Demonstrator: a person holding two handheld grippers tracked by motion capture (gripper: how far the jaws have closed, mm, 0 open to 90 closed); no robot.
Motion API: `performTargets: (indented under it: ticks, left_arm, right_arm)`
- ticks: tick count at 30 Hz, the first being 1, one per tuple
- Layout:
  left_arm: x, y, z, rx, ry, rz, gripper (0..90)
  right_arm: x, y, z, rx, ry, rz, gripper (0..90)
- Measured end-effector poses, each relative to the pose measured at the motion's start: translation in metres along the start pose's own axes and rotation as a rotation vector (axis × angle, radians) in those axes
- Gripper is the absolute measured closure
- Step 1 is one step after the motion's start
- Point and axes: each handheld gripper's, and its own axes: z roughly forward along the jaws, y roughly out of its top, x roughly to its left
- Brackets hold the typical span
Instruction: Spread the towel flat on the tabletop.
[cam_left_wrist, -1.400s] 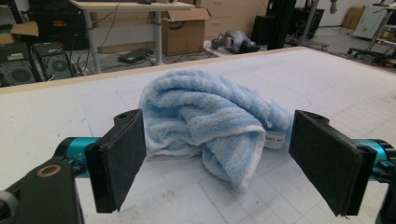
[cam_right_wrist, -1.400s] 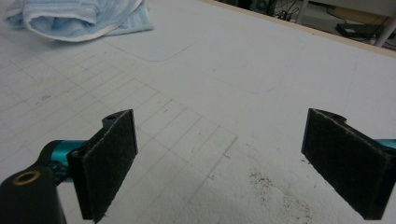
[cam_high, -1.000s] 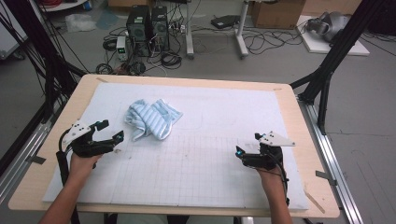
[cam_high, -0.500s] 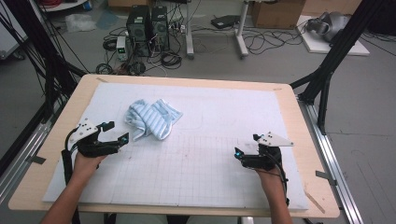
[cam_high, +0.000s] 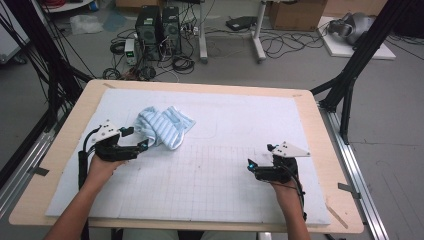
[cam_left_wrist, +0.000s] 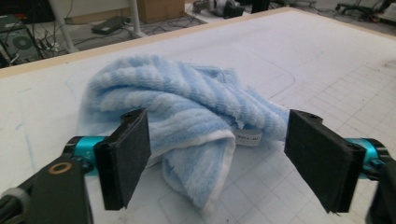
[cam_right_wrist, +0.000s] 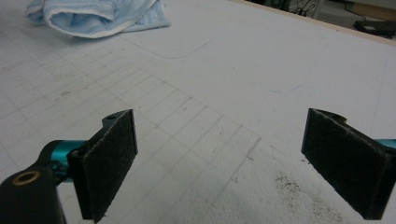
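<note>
A crumpled light-blue striped towel (cam_high: 162, 127) lies on the white gridded mat (cam_high: 240, 125), left of centre. My left gripper (cam_high: 136, 138) is open right at the towel's near left edge. In the left gripper view the towel (cam_left_wrist: 187, 107) bulges between the two black pads (cam_left_wrist: 128, 154), with a white label showing at its fold; the pads do not press it. My right gripper (cam_high: 260, 157) is open low over bare mat at the right front, nothing between its pads (cam_right_wrist: 109, 158). The towel (cam_right_wrist: 93, 16) lies far off in the right gripper view.
The mat covers a wooden table (cam_high: 330, 150) with a bare rim. Black frame legs (cam_high: 350, 75) stand at both sides. Computer towers (cam_high: 157, 25), cables and boxes lie on the floor beyond the far edge.
My left gripper has moved right and forward until its open jaws reach the towel's edge. The right gripper has stayed where it was.
</note>
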Motion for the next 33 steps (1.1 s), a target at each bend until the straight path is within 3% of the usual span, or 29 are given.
performTargets:
  ticks: [4, 8, 12, 14, 16, 19, 21, 24, 26, 27, 28, 29, 30, 31, 32, 33]
  left_arm:
    - [-0.005, 0.005, 0.015, 0.034, -0.001, 0.026, 23.2]
    - [-0.009, 0.012, 0.031, 0.097, -0.021, 0.045, 26.6]
    - [-0.011, 0.014, 0.048, 0.166, 0.039, 0.079, 25.3]
    - [-0.010, 0.013, 0.056, 0.206, 0.095, 0.098, 23.6]
    - [-0.007, 0.010, 0.069, 0.243, 0.143, 0.092, 23.0]
    - [-0.005, 0.008, 0.076, 0.265, 0.157, 0.083, 23.7]
    - [-0.006, 0.009, 0.081, 0.266, 0.156, 0.092, 33.5]
    - [-0.008, 0.009, 0.084, 0.250, 0.127, 0.096, 59.8]
    - [-0.009, 0.009, 0.083, 0.244, 0.096, 0.081, 68.2]
    - [-0.009, 0.010, 0.081, 0.244, 0.074, 0.072, 70.6]
    - [-0.010, 0.010, 0.078, 0.228, 0.025, 0.029, 72.7]
    - [-0.011, 0.009, 0.075, 0.225, -0.001, 0.012, 73.3]
    - [-0.011, 0.009, 0.075, 0.225, -0.001, 0.012, 73.8]
    - [-0.016, 0.010, 0.072, 0.230, -0.057, -0.002, 74.1]
    - [-0.016, 0.010, 0.072, 0.230, -0.057, -0.002, 74.6]
    - [-0.020, 0.010, 0.069, 0.208, -0.088, -0.018, 74.6]
  right_arm:
    - [0.000, 0.000, 0.000, 0.005, 0.001, 0.000, 9.7]
    - [0.000, 0.000, 0.000, 0.005, 0.000, 0.002, 9.7]
    - [0.001, 0.000, 0.000, 0.001, -0.007, 0.005, 9.7]
    - [0.001, 0.000, 0.001, 0.006, -0.006, 0.004, 9.7]
    - [0.001, 0.000, 0.001, 0.011, -0.005, 0.002, 9.7]
    - [0.001, 0.000, 0.002, 0.014, -0.003, 0.004, 9.7]
    - [0.001, 0.000, 0.002, 0.017, -0.002, 0.002, 9.7]
    - [0.001, 0.000, 0.002, 0.021, -0.002, 0.000, 9.7]
    - [0.001, -0.001, 0.002, 0.023, -0.002, 0.005, 9.7]
    - [0.000, -0.001, 0.002, 0.020, -0.004, 0.002, 9.7]
    - [0.000, -0.001, 0.002, 0.022, -0.005, 0.004, 9.7]
    - [0.000, -0.001, 0.002, 0.023, -0.006, 0.008, 9.7]
    - [0.000, -0.001, 0.002, 0.023, -0.006, 0.008, 9.7]
    - [0.000, -0.001, 0.002, 0.022, -0.008, 0.007, 9.7]
    - [0.000, -0.001, 0.002, 0.022, -0.008, 0.007, 9.7]
    - [0.000, -0.001, 0.002, 0.022, -0.009, 0.009, 9.7]
